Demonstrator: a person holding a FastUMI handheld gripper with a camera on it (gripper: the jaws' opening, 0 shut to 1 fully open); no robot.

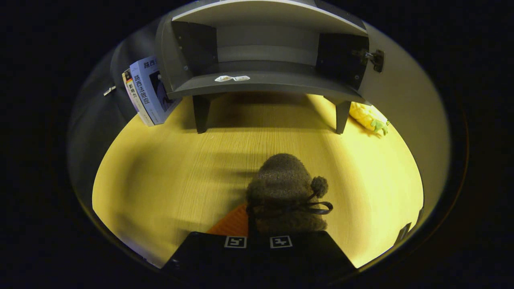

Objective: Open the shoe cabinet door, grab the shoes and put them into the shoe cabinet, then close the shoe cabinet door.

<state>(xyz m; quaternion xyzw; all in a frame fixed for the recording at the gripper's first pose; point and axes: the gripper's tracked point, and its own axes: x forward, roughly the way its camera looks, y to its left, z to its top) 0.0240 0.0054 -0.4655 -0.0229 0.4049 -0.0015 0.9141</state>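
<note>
The gripper point(258, 237) sits low over a yellow wooden floor point(168, 168) and looks toward the shoe cabinet point(257, 82). Its two fingers are drawn close together, with only a thin slit between them, and the heel end of a brown fluffy shoe point(283, 192) goes in there; it looks clamped between them, though the contact itself is hidden behind the gripper body. The shoe has a woolly surface, a small pompom point(319, 185) on its right side and a dark lace point(317, 208) tied in a loop. Its toe points ahead, toward the cabinet. An orange textured piece point(235, 222) shows just left of the shoe, at the fingers; I cannot tell what it is. The cabinet is dark grey, stands on short legs point(200, 114), and is well apart from the shoe, beyond the fingers. Its door is open: a hinge point(373, 58) sticks out at the right edge of the opening, and the door point(100, 100) itself seems to be the dark blurred panel to the left. Inside, the lower compartment holds only two small white patches point(232, 78) lying on the bottom board, near the front edge. A shelf point(267, 54) crosses the inside higher up. Some books point(146, 92) lean against the left side of the cabinet, and a yellow toy point(367, 116) with a green part lies on the floor beside the right leg.
</note>
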